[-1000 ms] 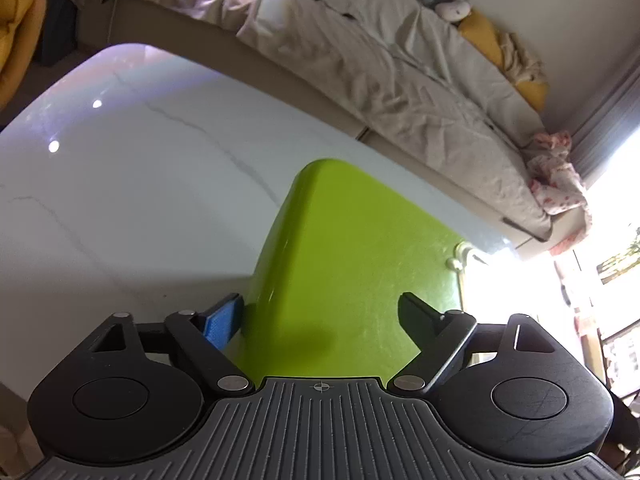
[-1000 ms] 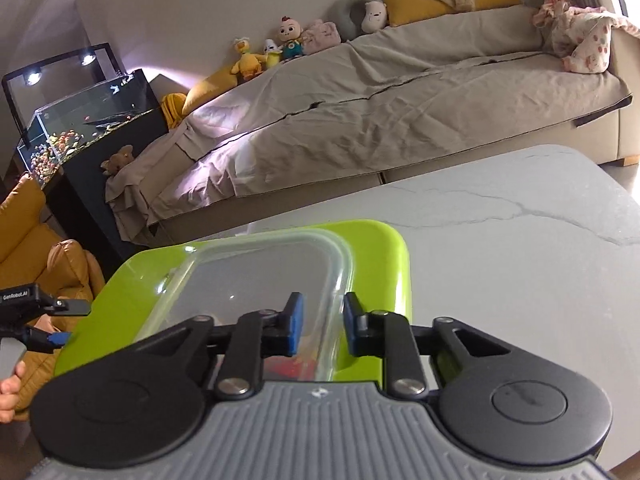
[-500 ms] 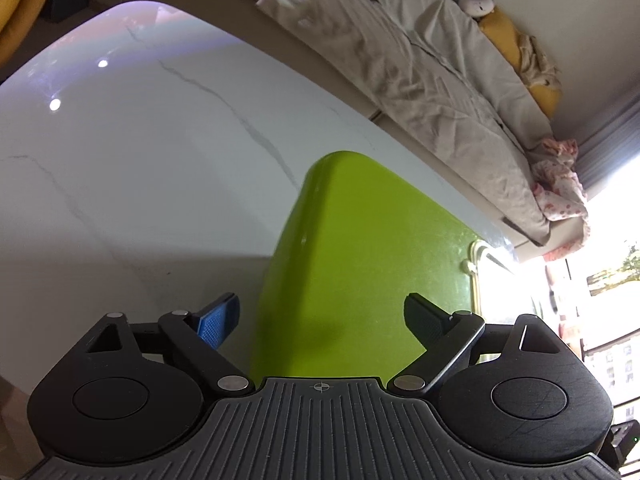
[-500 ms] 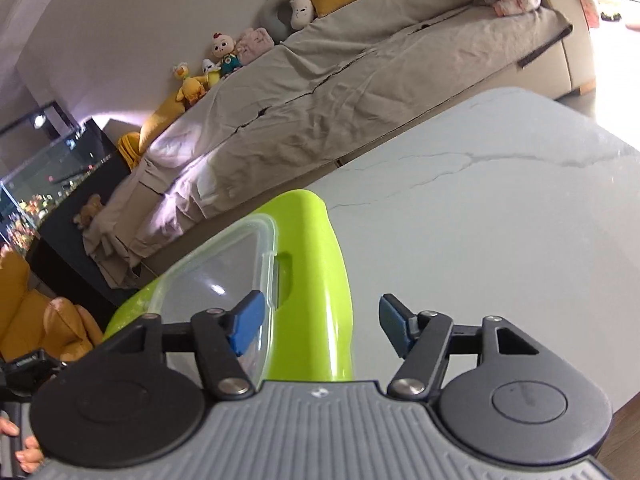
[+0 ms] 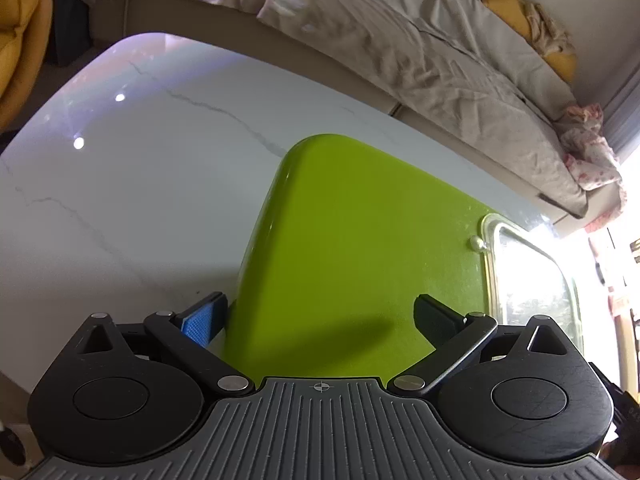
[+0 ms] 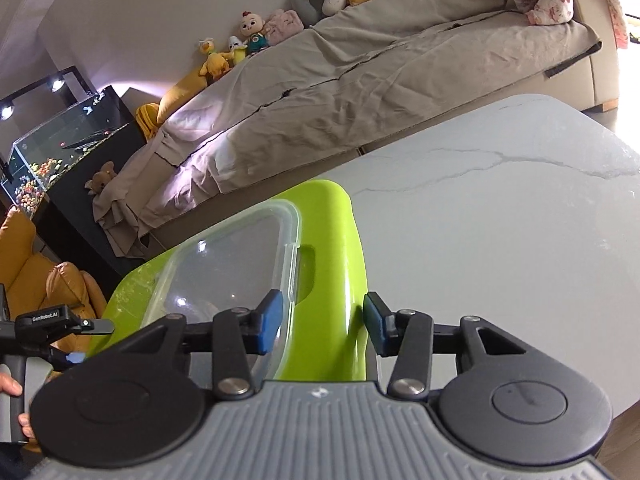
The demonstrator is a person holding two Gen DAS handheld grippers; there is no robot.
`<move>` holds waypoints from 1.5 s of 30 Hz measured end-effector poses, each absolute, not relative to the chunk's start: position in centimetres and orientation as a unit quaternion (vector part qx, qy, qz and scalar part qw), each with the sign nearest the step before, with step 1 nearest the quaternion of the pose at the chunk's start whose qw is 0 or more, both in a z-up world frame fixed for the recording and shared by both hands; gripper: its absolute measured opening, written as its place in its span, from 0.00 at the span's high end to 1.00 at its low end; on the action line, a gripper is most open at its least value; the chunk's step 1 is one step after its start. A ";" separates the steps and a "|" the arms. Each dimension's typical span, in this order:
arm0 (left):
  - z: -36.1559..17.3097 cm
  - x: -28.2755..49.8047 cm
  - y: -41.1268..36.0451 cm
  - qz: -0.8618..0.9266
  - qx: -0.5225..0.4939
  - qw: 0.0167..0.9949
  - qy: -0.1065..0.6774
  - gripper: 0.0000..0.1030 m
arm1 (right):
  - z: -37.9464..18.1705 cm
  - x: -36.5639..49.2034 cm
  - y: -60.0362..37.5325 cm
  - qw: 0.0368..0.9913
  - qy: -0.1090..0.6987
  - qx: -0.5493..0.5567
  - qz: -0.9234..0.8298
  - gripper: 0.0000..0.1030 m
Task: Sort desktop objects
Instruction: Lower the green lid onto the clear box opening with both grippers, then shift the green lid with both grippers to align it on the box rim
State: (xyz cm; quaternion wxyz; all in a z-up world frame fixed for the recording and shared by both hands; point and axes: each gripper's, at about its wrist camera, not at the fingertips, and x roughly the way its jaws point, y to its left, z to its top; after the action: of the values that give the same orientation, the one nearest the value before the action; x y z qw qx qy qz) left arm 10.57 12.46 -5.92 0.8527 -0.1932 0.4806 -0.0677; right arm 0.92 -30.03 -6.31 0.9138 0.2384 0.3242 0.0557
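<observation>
Left wrist view, from the left edge: yellow armchair [image 5: 20, 40] in the upper left corner, then white marble table [image 5: 120, 200] across the left half. Low in the middle, left gripper [image 5: 320, 318], jaws spread wide, just been opening. Between them the near left edge of a green tray [image 5: 352, 248]: blue pad just outside that edge, over the table; dark pad above the tray's face, apart from it. Nothing gripped. Right of centre, on the tray, a clear plastic box [image 5: 532, 280], washed out by window glare. Along the top, a sofa [image 5: 400, 40] under a beige cover.

Right wrist view, from the left edge: a hand [image 6: 10, 388] on the left gripper's handle at lower left, armchair behind it, fish tank [image 6: 60, 148] at upper left. Toward the middle, the tray flat on the table with the box inside. Low centre, right gripper [image 6: 323, 322], jaws at a middling gap, just been closing, astride the tray's right rim and the box's near wall; left pad in front of the box wall, right pad just beside the tray's outer edge, no squeeze visible. To the right, bare table; along the top, plush toys [image 6: 248, 40] on the sofa.
</observation>
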 end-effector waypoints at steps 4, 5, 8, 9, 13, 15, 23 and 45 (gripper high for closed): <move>-5.9 10.8 11.9 -0.073 -0.177 0.854 0.483 0.00 | -7.1 0.8 -31.0 0.906 0.324 0.267 0.058 0.49; -5.9 11.1 11.4 -0.072 -0.167 0.856 0.484 0.00 | -7.5 0.7 -31.3 0.901 0.323 0.283 0.056 0.47; -5.9 11.6 10.7 -0.076 -0.156 0.855 0.488 0.00 | -7.7 0.6 -31.8 0.898 0.321 0.296 0.047 0.47; -5.9 11.8 11.1 -0.077 -0.166 0.851 0.492 0.00 | -7.5 0.6 -31.8 0.900 0.323 0.288 0.044 0.46; -6.3 11.0 14.1 -0.065 -0.236 0.830 0.501 0.00 | -6.9 -0.2 -31.4 0.908 0.331 0.256 0.036 0.37; -6.4 10.0 15.7 -0.044 -0.238 0.830 0.502 0.00 | -6.7 -0.9 -31.3 0.910 0.329 0.249 0.029 0.33; -7.3 8.0 16.2 -0.064 -0.238 0.814 0.526 0.00 | -7.1 -2.7 -29.3 0.899 0.346 0.259 0.070 0.32; -2.6 0.7 7.5 -0.169 -0.100 0.815 0.545 0.00 | -5.6 -6.3 -26.8 0.852 0.363 0.358 0.116 0.20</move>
State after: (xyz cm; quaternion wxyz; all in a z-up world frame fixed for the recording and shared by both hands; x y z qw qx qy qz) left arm 0.68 7.53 -2.64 0.8149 -0.0996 0.5452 -0.1694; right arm -6.33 -26.82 -5.55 0.8522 0.3580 0.3635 0.1163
